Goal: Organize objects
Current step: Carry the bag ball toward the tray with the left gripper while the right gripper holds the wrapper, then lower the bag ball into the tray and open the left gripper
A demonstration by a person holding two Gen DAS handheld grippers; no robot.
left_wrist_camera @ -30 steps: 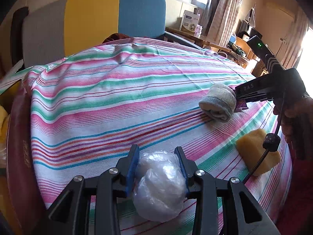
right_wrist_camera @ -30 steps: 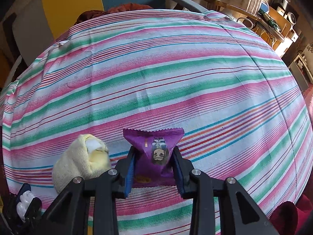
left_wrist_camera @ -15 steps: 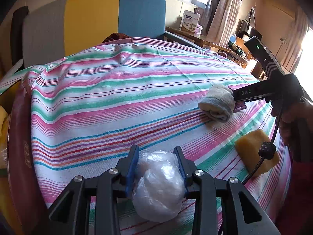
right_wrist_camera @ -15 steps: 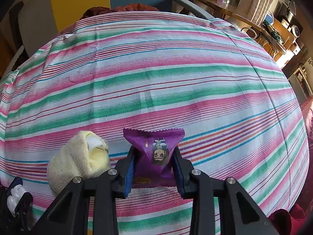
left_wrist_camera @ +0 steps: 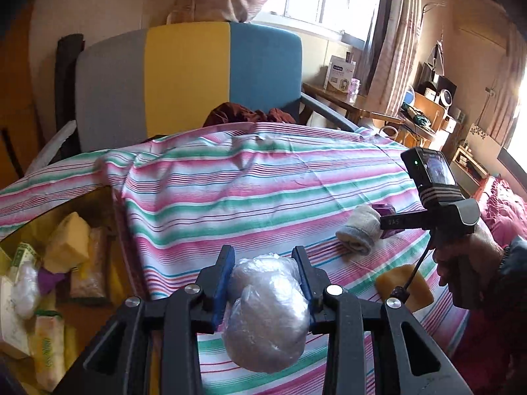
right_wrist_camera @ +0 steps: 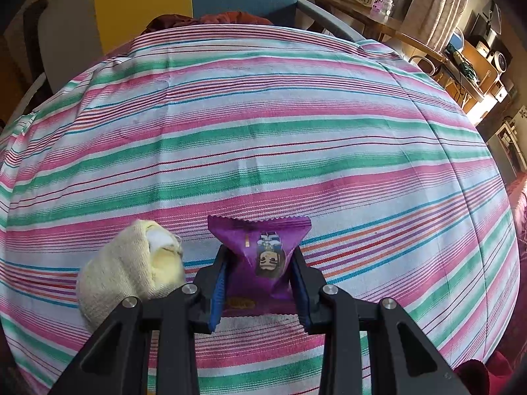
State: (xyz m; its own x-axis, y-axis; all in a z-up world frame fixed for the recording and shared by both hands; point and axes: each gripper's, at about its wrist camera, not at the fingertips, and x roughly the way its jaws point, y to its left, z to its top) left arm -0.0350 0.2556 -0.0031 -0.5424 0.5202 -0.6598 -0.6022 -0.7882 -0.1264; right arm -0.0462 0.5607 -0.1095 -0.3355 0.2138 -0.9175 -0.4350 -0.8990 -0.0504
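My left gripper (left_wrist_camera: 263, 260) is shut on a crumpled clear plastic bag (left_wrist_camera: 266, 312) and holds it above the striped cloth (left_wrist_camera: 263, 184). My right gripper (right_wrist_camera: 260, 260) is shut on a purple snack packet (right_wrist_camera: 263, 253) just above the cloth (right_wrist_camera: 263, 131). The right gripper also shows in the left wrist view (left_wrist_camera: 387, 227). A rolled cream sock (right_wrist_camera: 131, 270) lies just left of the right gripper; it also shows in the left wrist view (left_wrist_camera: 357, 233). A yellow sponge (left_wrist_camera: 405, 288) lies on the cloth by the right hand.
A yellow box (left_wrist_camera: 108, 194) at the left below the cloth's edge holds a sponge, packets and a plastic bag. A grey, yellow and blue chair back (left_wrist_camera: 187, 75) stands behind. A wooden desk (left_wrist_camera: 362, 105) with clutter is at the back right.
The left gripper has lifted and pulled back to the left with the bag, so the yellow box has come into view. The right gripper holds the packet in nearly the same place.
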